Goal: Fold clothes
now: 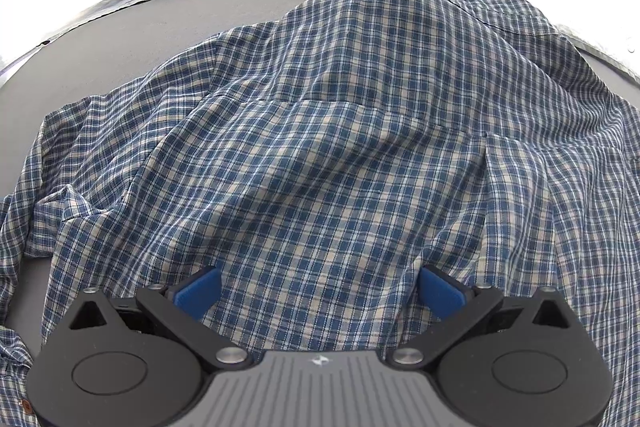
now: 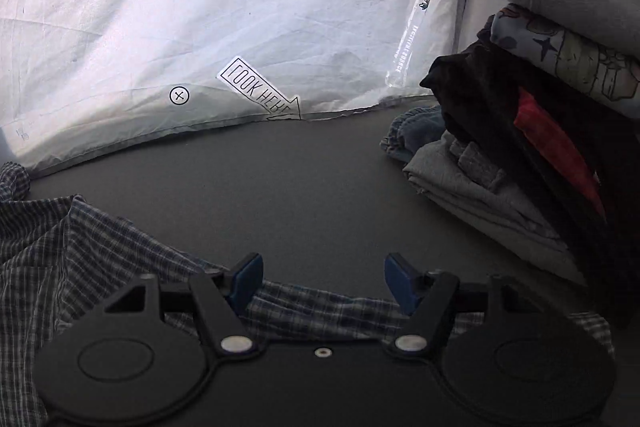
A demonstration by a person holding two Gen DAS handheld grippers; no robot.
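A blue-and-cream plaid shirt (image 1: 320, 147) lies crumpled over the grey table (image 1: 200, 15), filling most of the left wrist view, with a sleeve bunched at the left. My left gripper (image 1: 320, 293) hovers open just over the shirt, its blue pads (image 1: 198, 291) wide apart and holding nothing. In the right wrist view the same shirt (image 2: 80, 247) lies at the lower left and runs under the gripper. My right gripper (image 2: 324, 281) is open above the shirt's edge, with bare grey table (image 2: 300, 195) ahead of it.
A stack of folded clothes (image 2: 520, 147) stands at the right, with grey, black, red and printed garments. A white sheet (image 2: 240, 7) printed with an arrow and crossed circles hangs behind the table's far edge.
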